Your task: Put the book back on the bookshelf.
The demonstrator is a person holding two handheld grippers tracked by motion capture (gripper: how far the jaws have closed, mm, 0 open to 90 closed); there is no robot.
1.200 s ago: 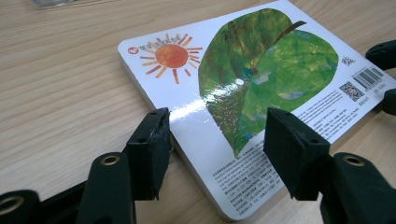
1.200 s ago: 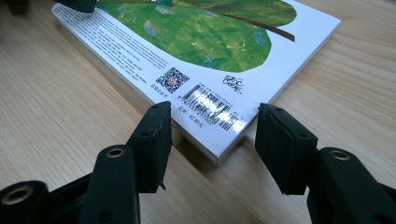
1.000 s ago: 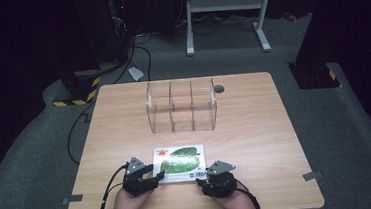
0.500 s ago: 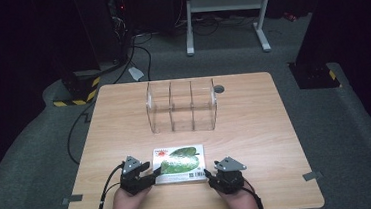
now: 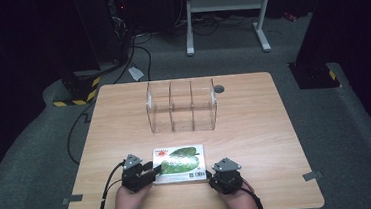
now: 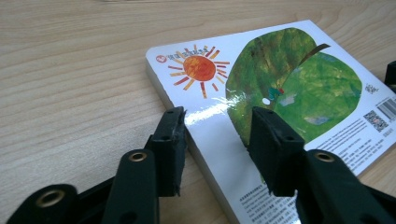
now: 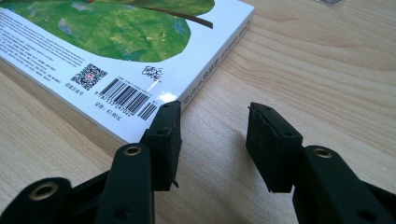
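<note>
Two grippers at the table's (image 5: 255, 129) near edge, one on each side of a flat-lying book (image 5: 179, 164). Book: white cover, green leaf, orange sun, barcode at one corner; it sits near the middle of the near edge. Left gripper (image 6: 218, 133) jaws apart, straddling the book's left edge: one jaw over bare wood, the other over the cover. Can't tell if either jaw touches it. Right gripper (image 7: 214, 126) jaws also apart, holding nothing, just off the barcode corner; the nearer jaw sits right beside that corner, the other over bare wood. Clear three-bay organizer (image 5: 181, 106) stands toward the far edge, well apart from the book. Small dark disc (image 5: 219, 89) just beside its right end.
</note>
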